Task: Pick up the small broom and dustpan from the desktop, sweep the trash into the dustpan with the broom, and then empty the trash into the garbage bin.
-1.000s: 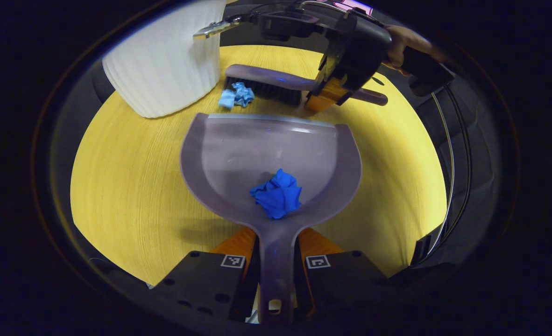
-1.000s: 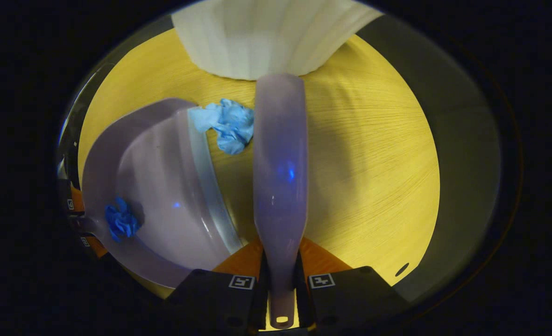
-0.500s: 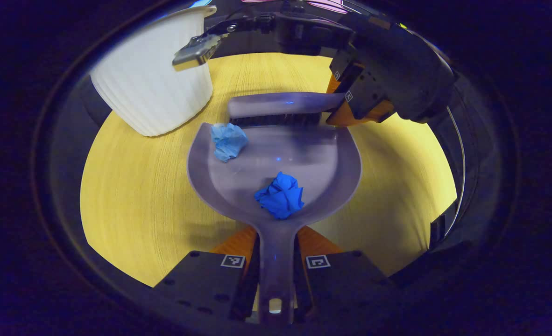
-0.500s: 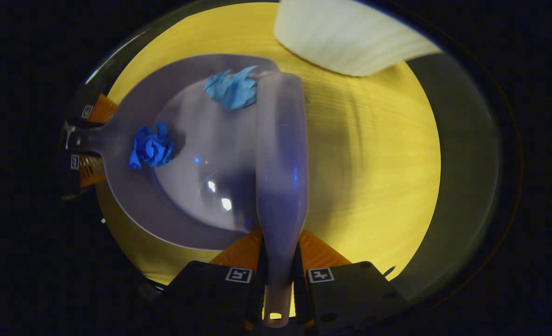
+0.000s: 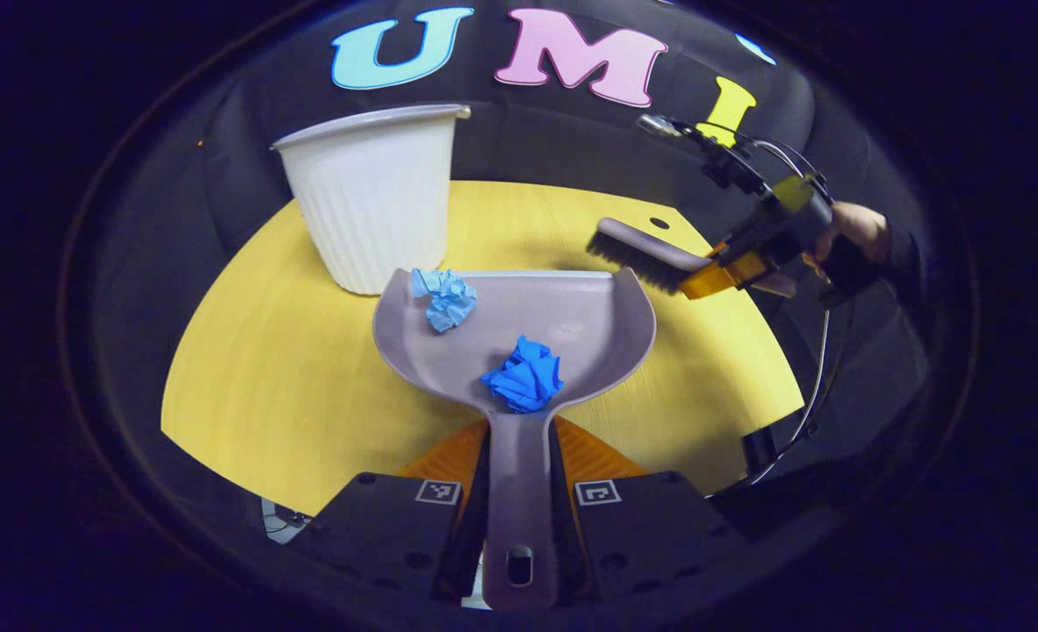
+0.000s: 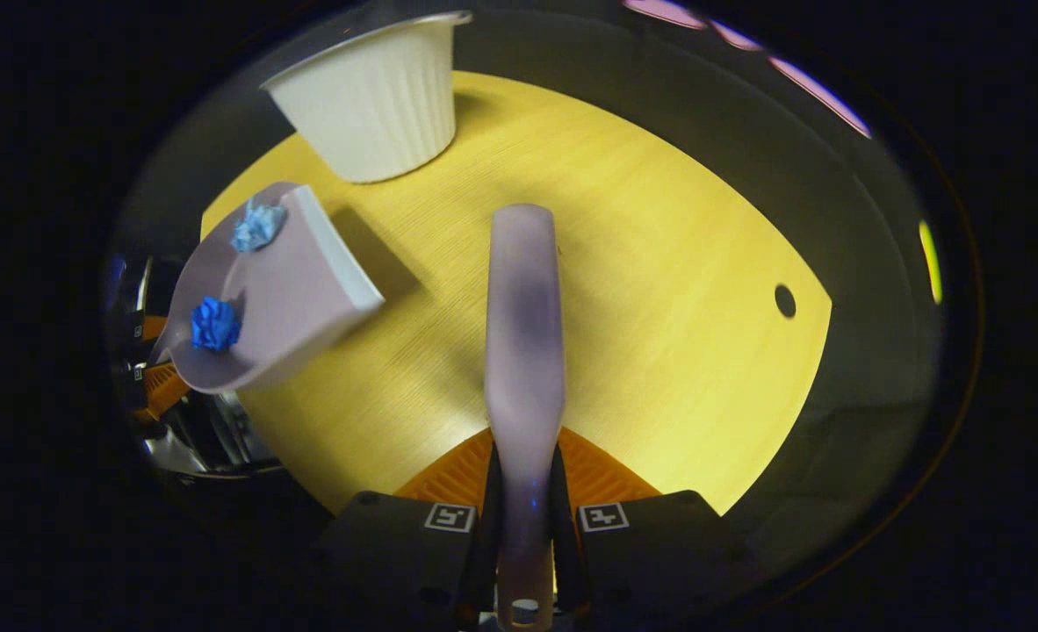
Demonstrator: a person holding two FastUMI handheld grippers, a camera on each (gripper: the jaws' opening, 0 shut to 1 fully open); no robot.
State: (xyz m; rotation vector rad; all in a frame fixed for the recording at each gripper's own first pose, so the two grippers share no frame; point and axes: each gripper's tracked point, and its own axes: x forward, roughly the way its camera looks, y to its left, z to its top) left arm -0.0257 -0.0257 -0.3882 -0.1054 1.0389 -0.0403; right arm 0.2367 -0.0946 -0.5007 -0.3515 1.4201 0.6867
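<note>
My left gripper (image 5: 519, 478) is shut on the handle of the grey dustpan (image 5: 572, 320), which is raised above the yellow table. A dark blue paper wad (image 5: 525, 376) and a light blue wad (image 5: 443, 297) lie in the pan. The white ribbed bin (image 5: 377, 206) stands just beyond the pan's left front corner. My right gripper (image 6: 524, 491) is shut on the grey broom (image 6: 524, 333), held above the table. In the left gripper view the broom (image 5: 646, 253) hangs at the right in the right gripper (image 5: 752, 259). The right gripper view has the dustpan (image 6: 295, 294) at left and the bin (image 6: 371, 101) at top.
The yellow wooden table (image 6: 659, 263) has a small round hole (image 6: 784, 300) near its far right edge. A hand (image 5: 853, 230) holds the right gripper, with a cable (image 5: 822, 351) looping down beside the table's right edge.
The broom has pushed the light blue wad into the pan, then pulled away to the right. The dustpan has risen off the table with both wads in it.
</note>
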